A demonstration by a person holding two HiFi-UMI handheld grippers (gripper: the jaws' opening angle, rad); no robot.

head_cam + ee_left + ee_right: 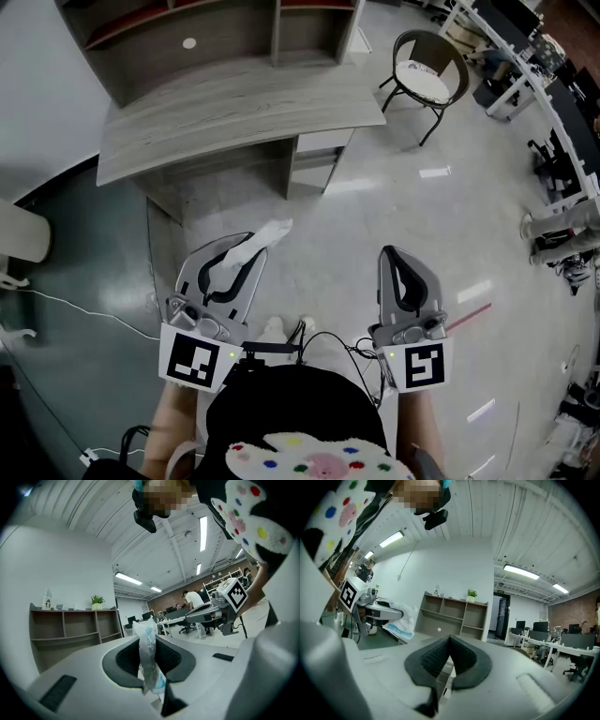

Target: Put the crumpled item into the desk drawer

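My left gripper (246,246) is shut on a crumpled white wrapper (267,233) with pale blue print. The wrapper sticks out past the jaw tips in the head view and stands upright between the pads in the left gripper view (149,656). My right gripper (391,255) is shut with nothing in it, and its pads (440,654) meet. Both grippers are held level over the floor in front of a grey wooden desk (234,112). The desk's drawer unit (317,157) sits under its right end; its drawers look closed. The wrapper (404,616) and the left gripper (377,609) also show in the right gripper view.
A shelf unit (206,28) rises behind the desk. A black chair with a white cushion (427,80) stands to the desk's right. Office desks and chairs (553,112) line the far right. A white cable (84,309) runs along the floor at the left.
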